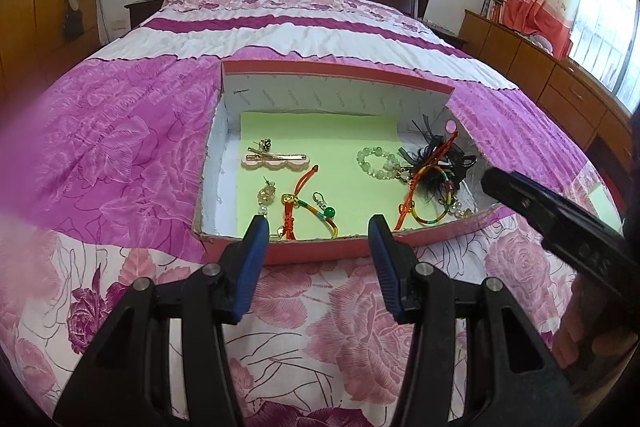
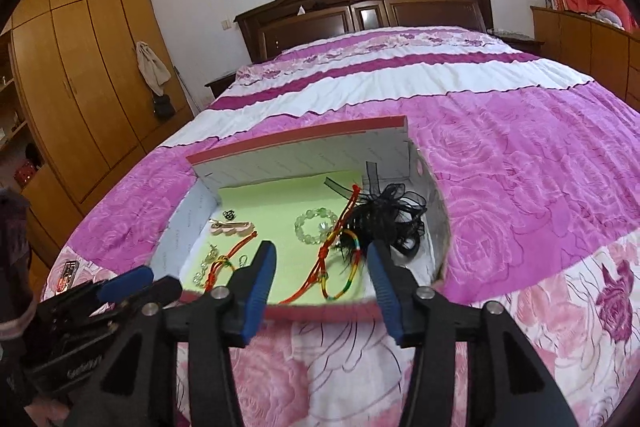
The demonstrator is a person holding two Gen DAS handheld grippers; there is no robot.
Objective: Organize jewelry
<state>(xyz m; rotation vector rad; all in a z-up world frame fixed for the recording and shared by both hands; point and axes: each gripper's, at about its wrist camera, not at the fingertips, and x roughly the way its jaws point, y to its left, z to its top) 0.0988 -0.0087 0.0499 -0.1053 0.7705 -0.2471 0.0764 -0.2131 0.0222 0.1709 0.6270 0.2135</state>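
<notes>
Hovering at box (image 1: 320, 253) near edge, left gripper (image 1: 318, 233) and right gripper (image 2: 322, 261) both wide open, empty; jewelry unsorted: bead bracelet (image 1: 376, 163) tangled with black ribbon (image 1: 440, 159) near right wall; hair clip (image 1: 276, 159) far-left; sorting barely begun.

Bed (image 1: 120, 131) fills centre frame, covered by pink-and-white rose-print quilt; open pink cardboard box (image 1: 248, 67) rests directly on quilt at centre; a phone-like item (image 2: 68, 274) lies on quilt at lower left, right wrist view.
</notes>
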